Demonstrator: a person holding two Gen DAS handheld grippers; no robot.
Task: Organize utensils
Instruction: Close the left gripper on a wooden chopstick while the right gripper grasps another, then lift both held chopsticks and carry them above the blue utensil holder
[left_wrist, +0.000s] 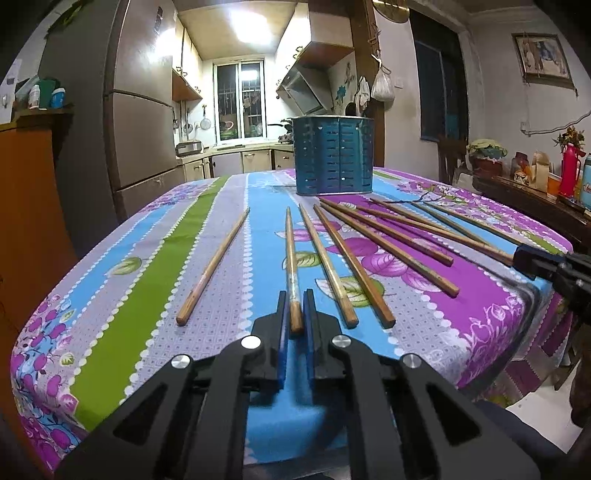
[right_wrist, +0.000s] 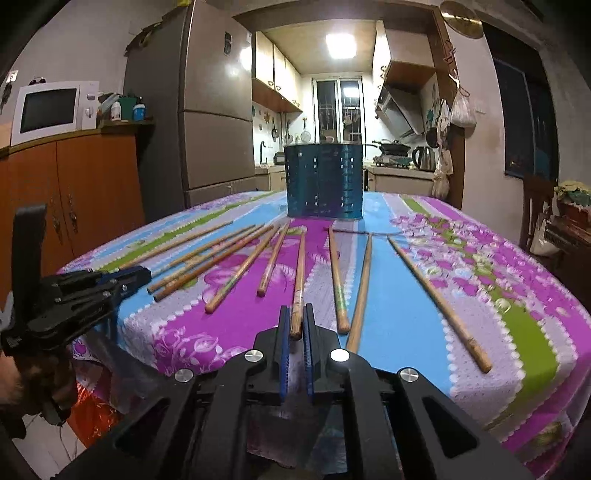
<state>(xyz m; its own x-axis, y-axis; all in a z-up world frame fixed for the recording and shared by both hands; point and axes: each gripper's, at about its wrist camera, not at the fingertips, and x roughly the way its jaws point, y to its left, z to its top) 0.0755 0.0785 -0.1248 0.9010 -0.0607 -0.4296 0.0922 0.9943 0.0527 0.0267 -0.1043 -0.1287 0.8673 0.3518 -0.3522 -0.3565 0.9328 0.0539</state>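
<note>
Left gripper clamped on near end of one chopstick; my right gripper clamped on another chopstick. Both lie on cloth; blue holder far centre.

Right gripper: my fingers pinch the near end of one wooden chopstick.
Left gripper: at the table's left edge, tips by the leftmost chopsticks; I cannot tell its grip.
Other chopsticks: fanned on the floral tablecloth.
Blue perforated utensil holder: upright beyond them.
</note>
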